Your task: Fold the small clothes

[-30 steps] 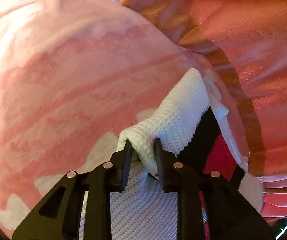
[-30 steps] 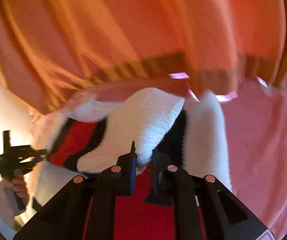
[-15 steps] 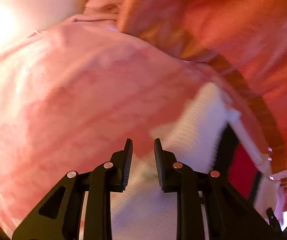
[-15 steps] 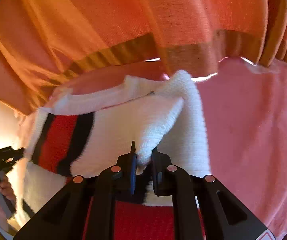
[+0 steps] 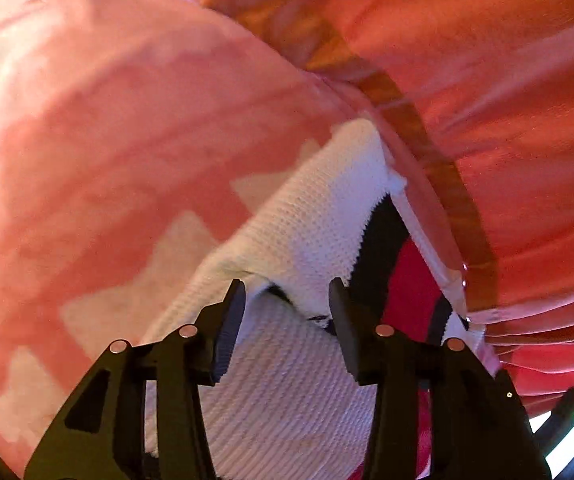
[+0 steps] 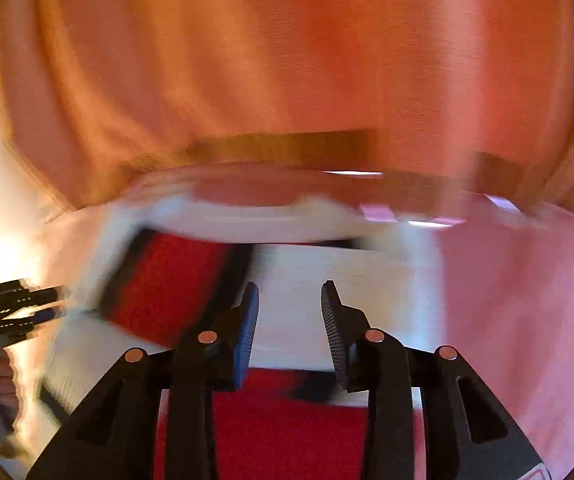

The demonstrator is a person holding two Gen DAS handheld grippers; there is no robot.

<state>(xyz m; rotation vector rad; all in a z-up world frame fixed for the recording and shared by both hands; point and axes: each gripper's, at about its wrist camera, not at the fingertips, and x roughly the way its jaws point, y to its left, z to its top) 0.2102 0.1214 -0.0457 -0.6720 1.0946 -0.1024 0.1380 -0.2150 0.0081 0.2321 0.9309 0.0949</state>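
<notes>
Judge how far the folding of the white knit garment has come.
Done: the white knit garment lies doubled on the pink cover. In hand: nothing; both the left gripper and right gripper have just been opening, empty. Left: any further folds.

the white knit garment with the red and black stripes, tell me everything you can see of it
The knit garment is small and mostly white, of a waffle-like knit, with a red band edged by black stripes. It lies on pink patterned bedding, close beside an orange curtain-like cloth, with a white flap folded over itself. The left gripper and right gripper hover over it; their jaws have just been opening and nothing is pinched between the fingers. The right view is blurred.
</notes>
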